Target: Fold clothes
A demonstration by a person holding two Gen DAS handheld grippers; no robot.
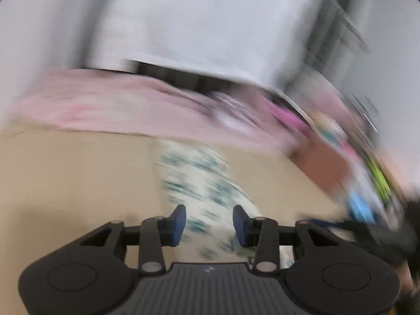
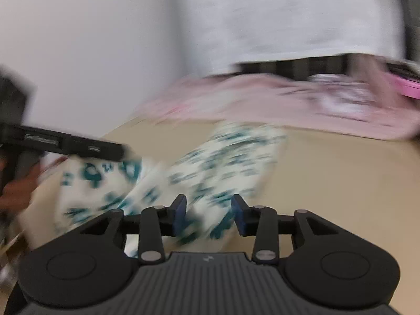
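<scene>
Both views are smeared by motion. A white garment with a teal print (image 1: 199, 178) lies in a long strip on the tan table (image 1: 78, 183). My left gripper (image 1: 210, 223) hangs over its near end, blue pads apart and pressing on nothing. In the right wrist view the same garment (image 2: 231, 157) lies crumpled and spread toward the left. My right gripper (image 2: 209, 214) is open just above it; the cloth shows through the gap, clear of the pads. The left gripper's black body (image 2: 65, 144) and a hand (image 2: 15, 191) sit at that view's left edge.
A pink cloth pile (image 1: 118, 105) runs along the table's far side, also the pink pile (image 2: 262, 97). Pale grey fabric (image 1: 210, 26) hangs behind it. Blurred colourful items (image 1: 378, 178) crowd the right; a bright pink object (image 2: 409, 86) lies at the far right.
</scene>
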